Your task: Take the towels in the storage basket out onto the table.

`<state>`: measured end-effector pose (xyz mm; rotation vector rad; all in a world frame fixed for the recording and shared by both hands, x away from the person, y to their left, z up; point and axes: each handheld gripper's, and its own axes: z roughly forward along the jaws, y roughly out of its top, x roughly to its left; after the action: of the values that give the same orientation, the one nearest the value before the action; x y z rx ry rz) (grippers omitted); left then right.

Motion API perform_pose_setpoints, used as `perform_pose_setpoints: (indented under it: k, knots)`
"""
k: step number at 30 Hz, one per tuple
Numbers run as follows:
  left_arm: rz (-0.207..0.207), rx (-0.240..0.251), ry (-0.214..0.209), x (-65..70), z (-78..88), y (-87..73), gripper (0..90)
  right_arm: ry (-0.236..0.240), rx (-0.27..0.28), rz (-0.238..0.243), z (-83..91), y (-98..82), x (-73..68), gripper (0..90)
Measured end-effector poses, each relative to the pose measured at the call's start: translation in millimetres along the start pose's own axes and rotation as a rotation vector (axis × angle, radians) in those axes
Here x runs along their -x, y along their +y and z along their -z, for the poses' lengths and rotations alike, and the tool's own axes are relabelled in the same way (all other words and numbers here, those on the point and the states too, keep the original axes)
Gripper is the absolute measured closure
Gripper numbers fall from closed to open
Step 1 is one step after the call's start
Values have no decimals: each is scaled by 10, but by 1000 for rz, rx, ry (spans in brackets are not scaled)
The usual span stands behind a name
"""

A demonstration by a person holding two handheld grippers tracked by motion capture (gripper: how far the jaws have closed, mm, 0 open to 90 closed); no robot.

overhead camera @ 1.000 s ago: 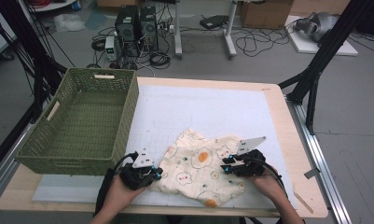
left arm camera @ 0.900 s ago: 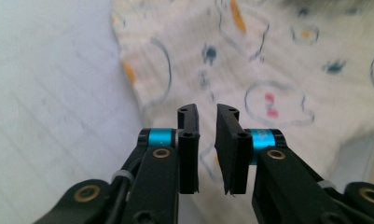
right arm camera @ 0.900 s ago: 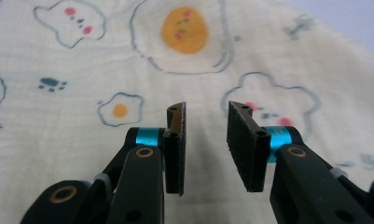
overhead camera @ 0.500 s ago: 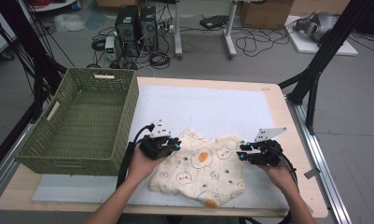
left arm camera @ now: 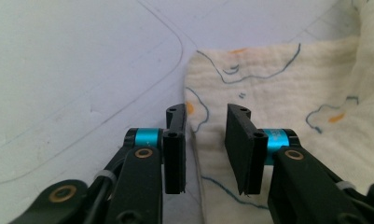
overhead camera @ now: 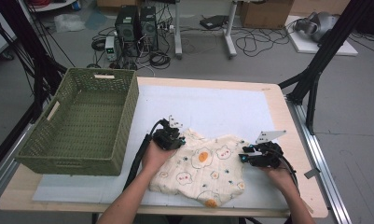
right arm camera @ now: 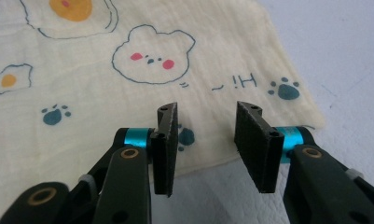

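The left gripper [overhead camera: 168,138] stands at the upper left corner of the cream muslin cloth printed with fried eggs, bear faces and paw marks [overhead camera: 201,169]; its jaws have just been opening and now stand apart, one on each side of the cloth's edge [left arm camera: 194,140], with nothing pinched between them. The right gripper [overhead camera: 260,156] sits at the cloth's right edge, its jaws likewise parted and empty above the hem [right arm camera: 208,161]. The cloth lies roughly flat, with slight wrinkles, on the pale blue mat [overhead camera: 212,105] that covers the wooden table [overhead camera: 287,140], to the right of the green woven basket [overhead camera: 84,123], which is empty. Judged from its crinkled weave, the cloth is light, soft and limp: it will sag and fold under its own weight and offers no stiffness. The recommended grip is a pinch at a corner or hem, one gripper per corner, so that the fabric hangs evenly and does not bunch.
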<state>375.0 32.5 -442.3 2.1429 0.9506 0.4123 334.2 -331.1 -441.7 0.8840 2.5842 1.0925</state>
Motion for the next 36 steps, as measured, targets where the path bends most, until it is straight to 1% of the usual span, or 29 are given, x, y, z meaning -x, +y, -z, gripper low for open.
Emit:
perform_pose_setpoints:
  k: [1, 3, 4, 5, 6, 7, 8, 9, 11, 13, 14, 15, 16, 17, 18, 19, 20, 21, 22, 24, 25, 26, 27, 29, 30, 31, 33, 35, 36]
  knots:
    - [-9, 1, 0, 9, -3, 3, 715, -9, -2, 2, -4, 6, -5, 642]
    - [-40, -1, 6, 56, -10, 11, 832, -11, 0, 5, -16, 13, -1, 708]
    - [-40, -8, 14, 72, -9, 22, 867, 3, 1, 6, -26, 21, 4, 769]
    - [-37, -11, 19, 77, -2, 26, 876, 14, 1, 12, -39, 28, 5, 832]
    - [-32, -11, 37, 71, 15, 26, 880, 31, 2, 20, -52, 39, 6, 865]
    - [-29, 2, 65, 53, 45, 25, 881, 38, -6, 19, -54, 54, 3, 878]
    - [-10, 34, 92, 22, 92, 29, 882, 42, -7, 20, -58, 70, 16, 881]
    - [16, 70, 114, -16, 146, 40, 882, 34, -9, 25, -57, 95, 28, 883]
    - [45, 139, 173, -85, 260, 76, 882, 11, 4, 30, -26, 197, 75, 886]
    - [103, 222, 219, -167, 366, 106, 882, -26, 31, 37, 29, 367, 139, 888]
    - [124, 247, 238, -215, 398, 127, 880, -56, 56, 46, 59, 468, 169, 888]
    - [143, 279, 257, -255, 414, 140, 868, -82, 83, 43, 85, 570, 211, 886]
    - [162, 304, 269, -290, 421, 148, 828, -96, 106, 31, 101, 662, 256, 877]
    - [182, 307, 271, -322, 422, 148, 764, -107, 128, 19, 100, 733, 294, 803]
    - [194, 299, 258, -348, 423, 136, 745, -120, 141, 4, 87, 776, 322, 743]
    - [190, 284, 250, -359, 415, 123, 743, -108, 141, -3, 65, 790, 345, 728]
    - [173, 261, 239, -363, 407, 108, 737, -97, 131, -11, 37, 783, 347, 701]
    - [161, 243, 229, -359, 400, 93, 727, -81, 109, -14, 5, 767, 345, 678]
    - [157, 233, 216, -354, 397, 73, 714, -59, 88, -20, -25, 741, 322, 667]
    - [152, 219, 187, -330, 398, 34, 707, -40, 79, -2, -62, 657, 250, 653]
    - [142, 206, 172, -310, 405, 22, 700, -12, 58, -15, -76, 627, 224, 623]
    - [129, 191, 152, -285, 412, 15, 691, 18, 40, -24, -76, 603, 194, 617]
    - [111, 184, 140, -253, 429, 6, 679, 30, 44, -7, -59, 573, 143, 614]
    - [86, 207, 129, -184, 481, -38, 679, 22, 71, 39, 14, 511, 4, 608]
    - [82, 203, 116, -158, 496, -60, 679, 37, 76, 49, 44, 484, -45, 603]
    - [73, 187, 100, -136, 512, -84, 676, 51, 78, 55, 72, 453, -96, 600]
    - [58, 179, 85, -76, 548, -151, 669, 70, 80, 71, 123, 389, -183, 596]
    - [48, 170, 61, -14, 586, -225, 663, 90, 98, 80, 170, 282, -275, 582]
    - [35, 157, 56, 17, 607, -261, 653, 107, 101, 78, 180, 231, -309, 580]
